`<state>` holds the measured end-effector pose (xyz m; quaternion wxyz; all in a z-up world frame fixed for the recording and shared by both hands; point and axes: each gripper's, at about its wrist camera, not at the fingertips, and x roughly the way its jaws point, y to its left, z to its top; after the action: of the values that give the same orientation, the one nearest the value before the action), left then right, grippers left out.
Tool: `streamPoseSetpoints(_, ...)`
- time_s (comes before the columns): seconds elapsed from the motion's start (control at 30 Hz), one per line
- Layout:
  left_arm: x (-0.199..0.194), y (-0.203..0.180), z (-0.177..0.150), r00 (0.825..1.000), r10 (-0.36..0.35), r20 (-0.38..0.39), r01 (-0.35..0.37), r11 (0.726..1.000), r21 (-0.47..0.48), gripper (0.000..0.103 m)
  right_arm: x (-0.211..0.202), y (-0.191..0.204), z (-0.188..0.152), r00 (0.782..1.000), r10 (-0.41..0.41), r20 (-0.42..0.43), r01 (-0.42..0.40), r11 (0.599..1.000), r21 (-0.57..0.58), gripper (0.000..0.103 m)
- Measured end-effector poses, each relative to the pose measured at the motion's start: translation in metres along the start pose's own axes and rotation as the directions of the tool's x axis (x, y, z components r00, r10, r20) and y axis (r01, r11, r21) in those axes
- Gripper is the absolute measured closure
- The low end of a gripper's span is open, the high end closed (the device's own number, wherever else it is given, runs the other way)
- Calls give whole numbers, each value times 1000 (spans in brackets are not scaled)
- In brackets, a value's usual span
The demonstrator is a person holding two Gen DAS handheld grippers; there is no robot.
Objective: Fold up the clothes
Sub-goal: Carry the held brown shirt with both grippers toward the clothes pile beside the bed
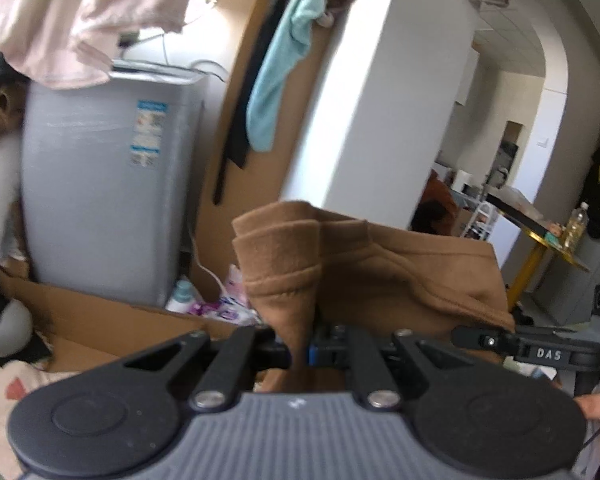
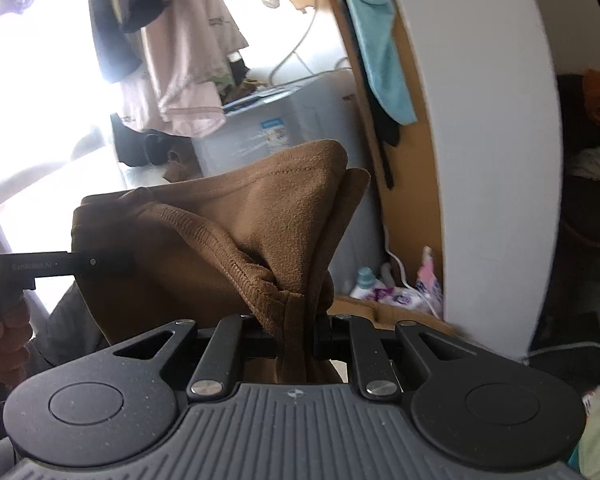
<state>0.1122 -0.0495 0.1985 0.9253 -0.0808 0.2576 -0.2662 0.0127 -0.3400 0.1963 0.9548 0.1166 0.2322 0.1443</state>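
Between the jaws of the left gripper [image 1: 300, 354] a bunched fold of the brown garment [image 1: 364, 272] is pinched tight; the right gripper [image 2: 298, 342] clamps another gathered edge of it the same way; the cloth rises ahead of both, held aloft, with a grey washing machine [image 1: 100, 184] beyond.

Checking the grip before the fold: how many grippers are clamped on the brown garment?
2. The left gripper pinches one bunched end of the brown garment; the right gripper pinches the other end, jaws shut on the cloth.
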Motion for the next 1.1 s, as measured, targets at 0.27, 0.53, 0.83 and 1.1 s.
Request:
streamPoseSetpoints(0.27, 50, -22, -27, 995, -97, 3, 97, 992, 78, 96, -19, -49, -19, 998, -60, 8, 60, 998, 26, 90)
streamPoseSetpoints(0.53, 103, -24, -56, 981, -186, -60, 189, 980, 60, 96, -20, -83, -44, 987, -161, -4, 161, 986, 37, 90)
streamPoseSetpoints(0.83, 153, -24, -92, 959, -259, -115, 265, 964, 36, 96, -8, -125, -85, 973, -227, -31, 229, 968, 99, 90)
streamPoseSetpoints(1.1, 195, -27, -117, 908, -382, -172, 381, 924, -36, 96, -7, -162, -124, 954, -299, -27, 299, 940, 162, 89)
